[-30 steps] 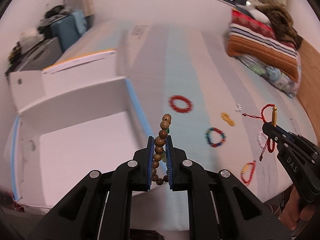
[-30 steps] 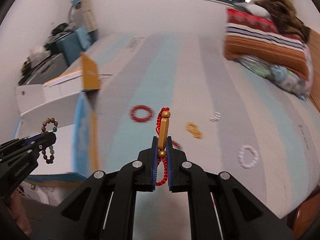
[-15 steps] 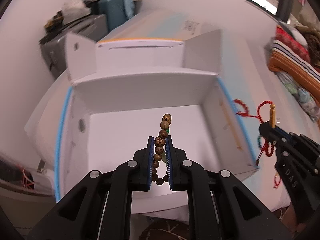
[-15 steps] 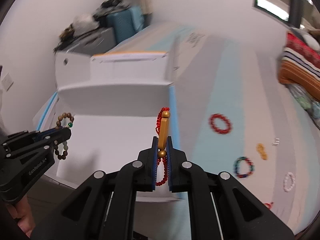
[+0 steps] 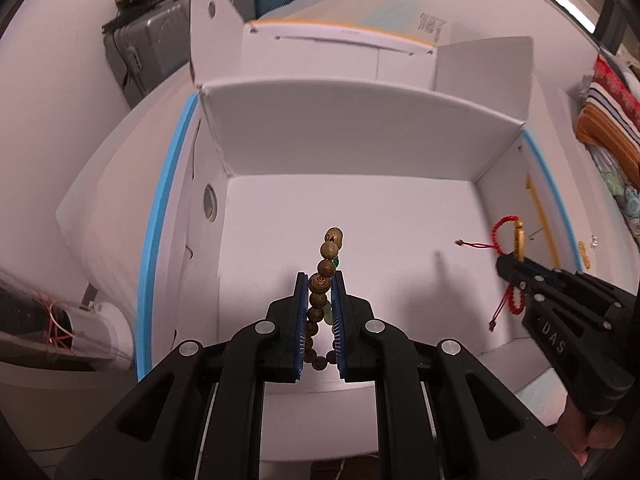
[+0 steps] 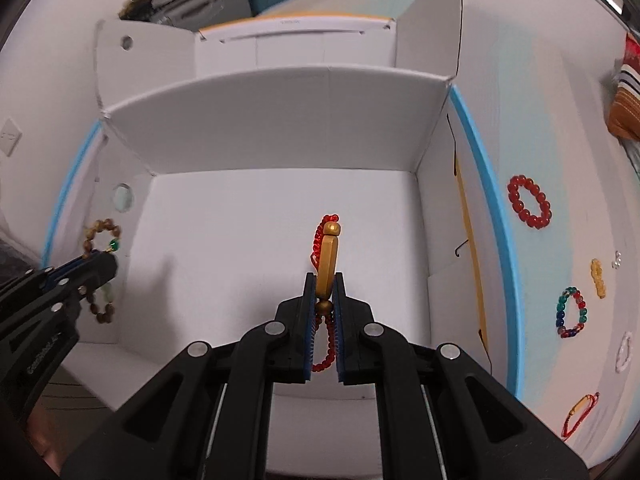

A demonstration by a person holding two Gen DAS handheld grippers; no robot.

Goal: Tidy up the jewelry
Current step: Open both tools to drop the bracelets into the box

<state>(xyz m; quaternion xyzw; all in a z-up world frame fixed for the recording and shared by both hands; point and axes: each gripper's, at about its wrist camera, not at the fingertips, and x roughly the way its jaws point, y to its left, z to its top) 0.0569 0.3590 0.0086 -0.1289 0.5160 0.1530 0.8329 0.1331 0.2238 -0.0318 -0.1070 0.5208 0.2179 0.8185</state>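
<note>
Both over the open white box (image 5: 352, 216), pointing down for the drop. Left hand-held gripper (image 5: 320, 300) clenched on wooden bead bracelet (image 5: 326, 270); right hand-held gripper (image 6: 325, 298) clamps red cord bracelet (image 6: 328, 264). More bracelets on bed (image 6: 560, 240) at 3 o'clock.

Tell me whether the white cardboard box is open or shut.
Open. The white box has its flaps standing up, and its bare white floor shows below both held bracelets; nothing lies on it yet.
</note>
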